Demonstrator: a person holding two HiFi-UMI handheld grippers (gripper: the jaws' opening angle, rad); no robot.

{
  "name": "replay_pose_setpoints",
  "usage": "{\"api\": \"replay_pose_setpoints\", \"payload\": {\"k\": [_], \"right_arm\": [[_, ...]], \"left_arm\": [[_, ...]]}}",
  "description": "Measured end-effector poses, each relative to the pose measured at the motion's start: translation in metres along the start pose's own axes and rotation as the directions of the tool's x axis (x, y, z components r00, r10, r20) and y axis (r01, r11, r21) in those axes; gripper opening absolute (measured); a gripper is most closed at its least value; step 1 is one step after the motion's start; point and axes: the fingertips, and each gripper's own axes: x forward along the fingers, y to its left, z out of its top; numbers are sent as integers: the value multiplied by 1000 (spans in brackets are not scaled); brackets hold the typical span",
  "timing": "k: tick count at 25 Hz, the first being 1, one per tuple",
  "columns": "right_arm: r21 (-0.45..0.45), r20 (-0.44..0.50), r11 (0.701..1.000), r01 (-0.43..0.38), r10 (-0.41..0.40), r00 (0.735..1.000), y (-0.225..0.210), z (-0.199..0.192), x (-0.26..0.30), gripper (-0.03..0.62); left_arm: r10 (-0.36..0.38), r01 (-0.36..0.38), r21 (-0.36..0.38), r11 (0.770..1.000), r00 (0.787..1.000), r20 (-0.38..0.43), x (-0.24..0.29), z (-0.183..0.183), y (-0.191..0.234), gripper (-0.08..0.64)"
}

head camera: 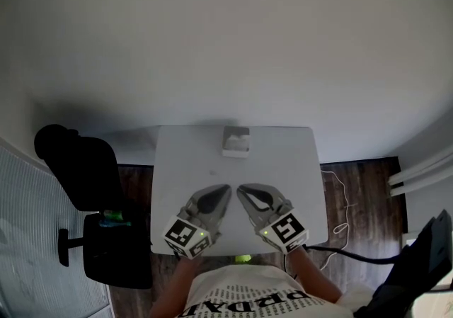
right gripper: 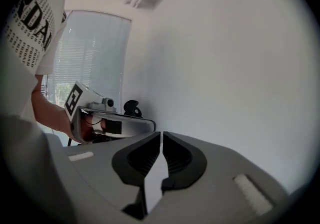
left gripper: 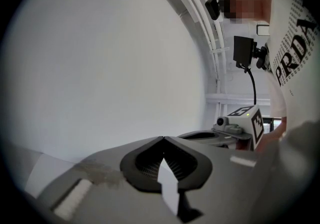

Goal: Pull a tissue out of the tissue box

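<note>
While no tissue has yet left the box, a person at the near edge of a white tabletop [head camera: 283,161] holds a gripper in each hand. Nearest the viewer, the left gripper [head camera: 227,188] and right gripper [head camera: 241,188] hover side by side over the near half of the tabletop, with their noses angled inward and almost meeting. The left jaws are closed tip to tip, with nothing between them. The right jaws are pressed to a hairline slit and are also empty. A black chair [head camera: 92,189] stands off the left side. Beyond a stretch of bare surface, the tissue box [head camera: 236,141] sits mid-way along the far edge, well apart from both grippers. A plain wall [head camera: 226,40] rises behind it. The task looks barely begun: reaching, opening, pinching a tissue and pulling all seem to remain.
</note>
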Motion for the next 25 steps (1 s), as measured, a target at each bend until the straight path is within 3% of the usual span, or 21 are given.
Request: {"api": "replay_pose_setpoints", "payload": {"k": [14,25], "right_arm": [[42,11,999,29,-30,1000,-30,-13,15,12],[64,-21,997,-30,31,999,-82,-32,46,15]], "left_arm": [[8,-6,41,999,999,-43,14,-6,23,-9],[50,-50,2,999,995,-86,58,-22,54,-9]]}}
